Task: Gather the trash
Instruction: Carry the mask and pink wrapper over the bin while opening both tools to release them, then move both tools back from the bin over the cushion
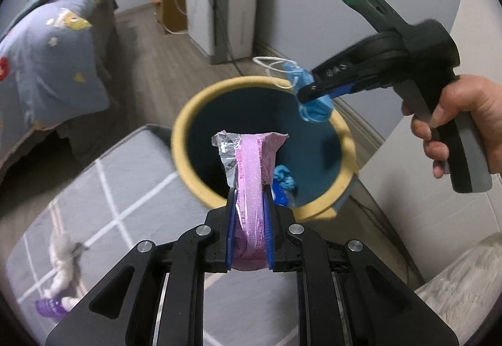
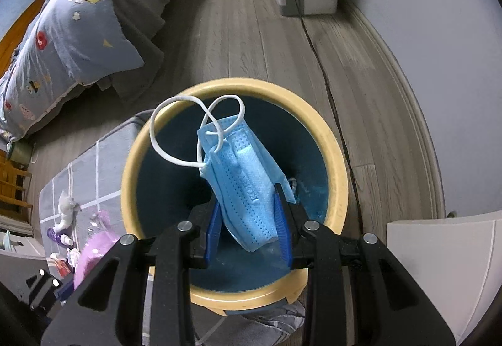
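My left gripper is shut on a pink foil wrapper and holds it just short of the near rim of the blue bin with a yellow rim. My right gripper is shut on a blue face mask with white ear loops, right over the bin's opening. In the left wrist view the right gripper hangs over the bin's far rim with the mask bunched in it. Blue trash lies inside the bin.
A grey rug with white lines lies left of the bin, with a white plush and purple bottle on it. A bed with a blue quilt is at the left. A white appliance and cable stand behind.
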Available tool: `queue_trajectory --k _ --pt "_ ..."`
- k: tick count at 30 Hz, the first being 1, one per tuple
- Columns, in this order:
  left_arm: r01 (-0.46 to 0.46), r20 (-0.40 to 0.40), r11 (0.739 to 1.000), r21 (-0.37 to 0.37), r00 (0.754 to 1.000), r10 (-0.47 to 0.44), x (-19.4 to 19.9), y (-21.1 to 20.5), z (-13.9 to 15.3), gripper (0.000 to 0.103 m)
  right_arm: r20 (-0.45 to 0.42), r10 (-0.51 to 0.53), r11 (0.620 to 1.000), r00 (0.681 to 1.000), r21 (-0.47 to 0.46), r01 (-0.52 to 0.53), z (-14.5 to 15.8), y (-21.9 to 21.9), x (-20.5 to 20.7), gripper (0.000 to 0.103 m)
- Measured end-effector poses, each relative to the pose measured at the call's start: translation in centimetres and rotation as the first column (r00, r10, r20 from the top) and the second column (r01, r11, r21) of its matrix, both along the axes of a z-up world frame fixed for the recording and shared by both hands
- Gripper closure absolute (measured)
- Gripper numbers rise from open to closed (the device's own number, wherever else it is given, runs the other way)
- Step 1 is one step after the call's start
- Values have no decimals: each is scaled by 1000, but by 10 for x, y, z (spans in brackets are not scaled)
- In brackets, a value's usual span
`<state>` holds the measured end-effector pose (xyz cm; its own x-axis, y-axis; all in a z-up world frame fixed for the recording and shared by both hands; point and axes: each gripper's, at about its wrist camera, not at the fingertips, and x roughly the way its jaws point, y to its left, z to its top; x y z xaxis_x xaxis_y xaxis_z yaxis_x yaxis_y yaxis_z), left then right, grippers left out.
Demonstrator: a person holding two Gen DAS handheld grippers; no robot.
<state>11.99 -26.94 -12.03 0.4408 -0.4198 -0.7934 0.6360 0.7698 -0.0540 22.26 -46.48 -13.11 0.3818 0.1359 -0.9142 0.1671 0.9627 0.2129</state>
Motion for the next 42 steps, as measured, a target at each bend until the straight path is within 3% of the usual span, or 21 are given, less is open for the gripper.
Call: queue_trajectory --k 5,14,20,22,26,28,30,31,42 --pt "33 -10 998 56 999 -32 13 -19 -12 87 -12 -15 1000 1000 -1 15 -5 -4 3 73" --pt "-43 5 999 34 999 42 63 -29 -17 87 -22 -37 999 999 2 37 -12 -9 6 73" --pt "-31 10 998 59 999 30 74 -34 -28 82 -37 -30 1000 999 -10 29 -17 -5 10 69" --pt "-29 9 998 59 1000 29 74 -32 -32 74 -44 -33 999 998 -9 33 -20 -5 11 55" --pt "-39 12 998 39 999 38 76 -24 -33 50 -39 -56 998 998 -3 56 -21 -6 12 42" --pt "-51 15 998 35 999 50 76 -21 -33 37 -29 -61 998 998 -10 61 -18 -5 12 26" --pt "-77 35 997 26 996 76 74 -18 -30 10 -14 -67 998 998 -14 67 -15 -5 12 13" --pt "-92 54 996 20 994 91 72 -15 -28 7 -6 -73 997 997 -13 73 -13 -6 11 5" --pt "-144 54 990 12 988 143 62 5 -24 5 9 -167 985 986 -42 168 -5 -18 8 6"
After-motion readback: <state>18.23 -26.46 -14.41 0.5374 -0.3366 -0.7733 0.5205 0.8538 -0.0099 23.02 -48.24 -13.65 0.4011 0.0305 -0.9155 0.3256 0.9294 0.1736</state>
